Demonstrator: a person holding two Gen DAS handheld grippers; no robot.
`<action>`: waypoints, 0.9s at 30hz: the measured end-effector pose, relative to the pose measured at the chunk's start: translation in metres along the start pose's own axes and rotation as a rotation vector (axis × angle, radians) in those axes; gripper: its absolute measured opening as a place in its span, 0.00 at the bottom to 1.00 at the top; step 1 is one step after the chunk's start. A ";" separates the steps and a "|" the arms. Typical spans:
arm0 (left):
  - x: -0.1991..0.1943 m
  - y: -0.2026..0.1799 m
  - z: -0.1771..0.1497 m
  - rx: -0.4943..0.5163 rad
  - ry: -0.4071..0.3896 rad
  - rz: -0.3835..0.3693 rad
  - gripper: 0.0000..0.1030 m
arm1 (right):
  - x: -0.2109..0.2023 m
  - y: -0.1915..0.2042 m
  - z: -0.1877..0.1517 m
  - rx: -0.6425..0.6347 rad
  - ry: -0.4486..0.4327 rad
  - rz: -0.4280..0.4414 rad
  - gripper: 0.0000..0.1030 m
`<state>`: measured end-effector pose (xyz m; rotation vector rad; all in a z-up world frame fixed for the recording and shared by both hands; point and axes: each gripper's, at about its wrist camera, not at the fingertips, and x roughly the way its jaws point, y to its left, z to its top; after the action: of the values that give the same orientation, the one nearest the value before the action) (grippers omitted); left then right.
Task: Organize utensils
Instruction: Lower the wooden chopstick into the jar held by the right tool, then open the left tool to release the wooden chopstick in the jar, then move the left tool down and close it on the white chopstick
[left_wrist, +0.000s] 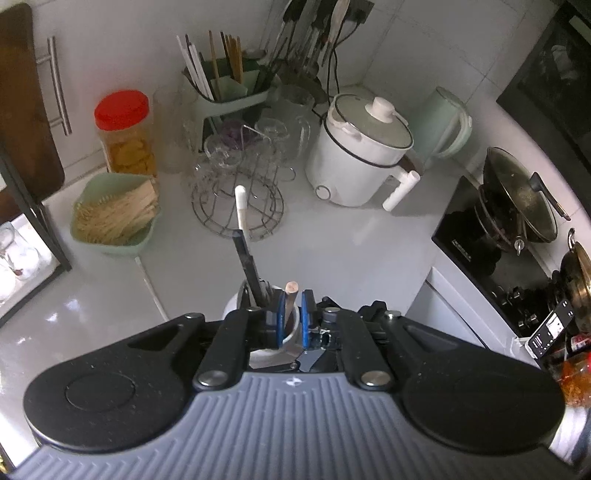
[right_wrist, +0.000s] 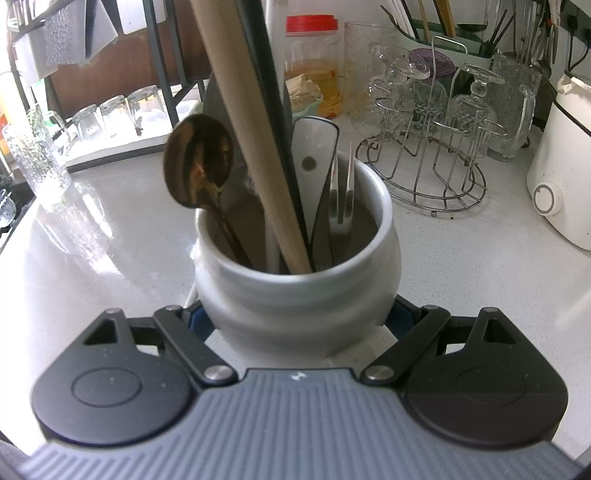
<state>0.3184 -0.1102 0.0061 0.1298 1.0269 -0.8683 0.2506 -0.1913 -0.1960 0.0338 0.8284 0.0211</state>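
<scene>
1. The left gripper points down over a white ceramic crock; its 2 blue pads are pinched on a wooden handle that stands in the crock.
2. Seen from the right wrist, the same crock sits on the white speckled counter, filling the space between the right gripper's widely spread fingers. Whether the pads actually press the crock's sides cannot be told, since its belly hides them.
3. Inside the crock stand a long wooden handle, a dark utensil shaft, a brown-tinted metal spoon bowl-up, a white handle with a rivet, and a metal fork.
4. In the left view a black-and-white handle leans out of the crock toward a wire glass rack.
5. Farther back stand a green chopstick caddy, a red-lidded jar and a white electric pot.
</scene>
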 end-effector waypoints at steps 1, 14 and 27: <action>-0.003 0.001 -0.001 -0.005 -0.011 0.001 0.15 | 0.000 0.000 0.000 0.002 0.000 0.000 0.89; -0.040 0.018 -0.026 -0.099 -0.188 0.059 0.44 | 0.000 -0.006 0.001 0.042 -0.007 -0.039 0.89; 0.033 0.087 -0.064 -0.180 -0.122 0.213 0.54 | 0.003 -0.018 0.002 0.067 -0.012 -0.069 0.89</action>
<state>0.3408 -0.0400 -0.0799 0.0322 0.9525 -0.5807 0.2545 -0.2093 -0.1977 0.0683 0.8174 -0.0718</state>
